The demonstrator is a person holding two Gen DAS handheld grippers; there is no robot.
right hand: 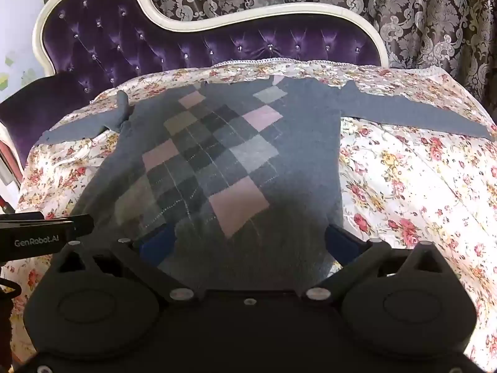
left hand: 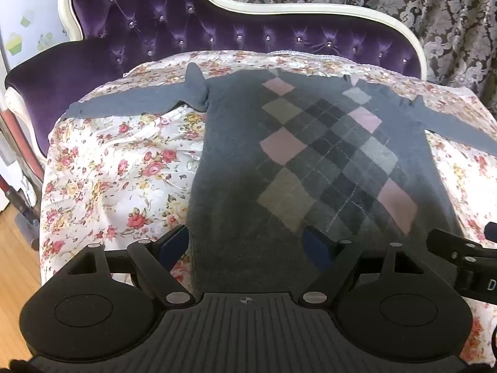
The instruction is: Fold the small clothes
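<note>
A small grey sweater (left hand: 236, 168) with a pink and grey argyle front lies flat on a floral sheet, hem toward me, both sleeves spread out sideways. It also shows in the right wrist view (right hand: 298, 155). My left gripper (left hand: 247, 245) is open, its blue pads either side of the hem's left part. My right gripper (right hand: 251, 242) is open, its blue pads either side of the hem's right part. The right gripper's body (left hand: 466, 258) shows at the right of the left wrist view.
The floral sheet (left hand: 118, 168) covers a purple tufted sofa (left hand: 161, 25) with a white frame. Patterned curtains (right hand: 403, 6) hang behind. A wooden floor (left hand: 15, 248) lies at the left.
</note>
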